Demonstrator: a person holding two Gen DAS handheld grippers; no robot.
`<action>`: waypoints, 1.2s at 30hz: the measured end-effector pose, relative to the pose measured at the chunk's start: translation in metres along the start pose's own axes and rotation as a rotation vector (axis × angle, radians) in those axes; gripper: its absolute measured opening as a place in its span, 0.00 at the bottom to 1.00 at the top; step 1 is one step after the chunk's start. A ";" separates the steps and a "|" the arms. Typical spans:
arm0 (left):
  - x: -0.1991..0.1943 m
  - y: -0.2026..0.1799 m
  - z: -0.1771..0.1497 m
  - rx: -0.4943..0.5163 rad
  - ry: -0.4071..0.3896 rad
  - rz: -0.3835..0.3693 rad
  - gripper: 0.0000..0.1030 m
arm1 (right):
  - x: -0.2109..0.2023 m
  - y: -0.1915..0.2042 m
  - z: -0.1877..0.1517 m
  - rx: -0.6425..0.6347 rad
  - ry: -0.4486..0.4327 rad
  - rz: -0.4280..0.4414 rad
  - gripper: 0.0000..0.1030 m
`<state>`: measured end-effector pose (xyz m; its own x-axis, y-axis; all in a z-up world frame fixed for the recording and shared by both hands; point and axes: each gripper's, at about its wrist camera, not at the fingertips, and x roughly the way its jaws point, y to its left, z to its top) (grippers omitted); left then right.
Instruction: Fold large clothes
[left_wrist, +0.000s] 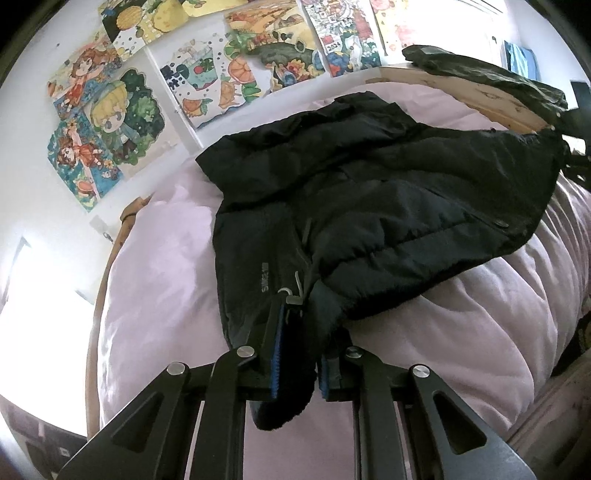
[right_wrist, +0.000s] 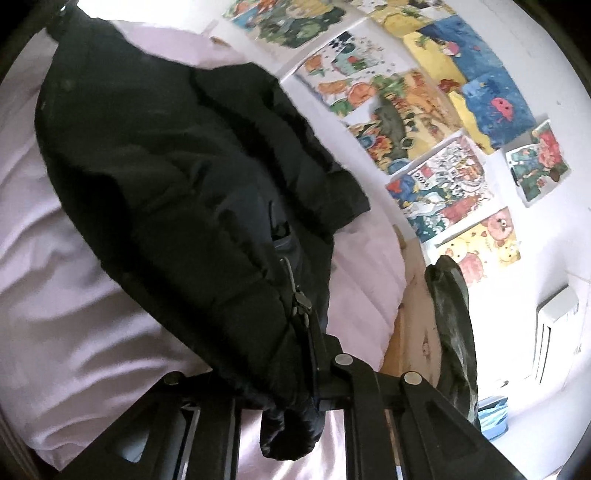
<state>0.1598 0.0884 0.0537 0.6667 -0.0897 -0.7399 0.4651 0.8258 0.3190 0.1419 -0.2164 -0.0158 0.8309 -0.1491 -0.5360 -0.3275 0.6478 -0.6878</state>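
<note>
Clamping black jacket (left_wrist: 369, 199) hem at the bed's (left_wrist: 155, 266) near edge: left gripper (left_wrist: 297, 354) closed on fabric, right gripper (right_wrist: 295, 373) pinched on fabric by the zipper (right_wrist: 297, 295). Jacket spreads across pink duvet toward far wooden frame (left_wrist: 480, 96), posters (left_wrist: 207, 77) behind.

Matt black padded-cloth jacket (left_wrist: 369, 192) on a smooth, faintly glossy pink duvet (left_wrist: 424, 332) — pale bare-wood bedframe (left_wrist: 491, 99), paper posters (left_wrist: 207, 77).
</note>
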 end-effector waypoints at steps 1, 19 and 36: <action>-0.002 -0.001 -0.001 0.004 0.000 -0.001 0.11 | -0.003 -0.002 0.001 0.005 -0.001 0.005 0.10; -0.086 0.016 0.022 -0.105 -0.189 -0.008 0.10 | -0.082 -0.060 0.002 0.213 -0.118 0.003 0.09; -0.045 0.072 0.123 -0.314 -0.276 0.153 0.10 | -0.017 -0.144 0.096 0.353 -0.164 -0.053 0.09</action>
<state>0.2351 0.0829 0.1829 0.8642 -0.0634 -0.4992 0.1780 0.9664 0.1855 0.2183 -0.2351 0.1393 0.9127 -0.0867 -0.3993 -0.1307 0.8640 -0.4863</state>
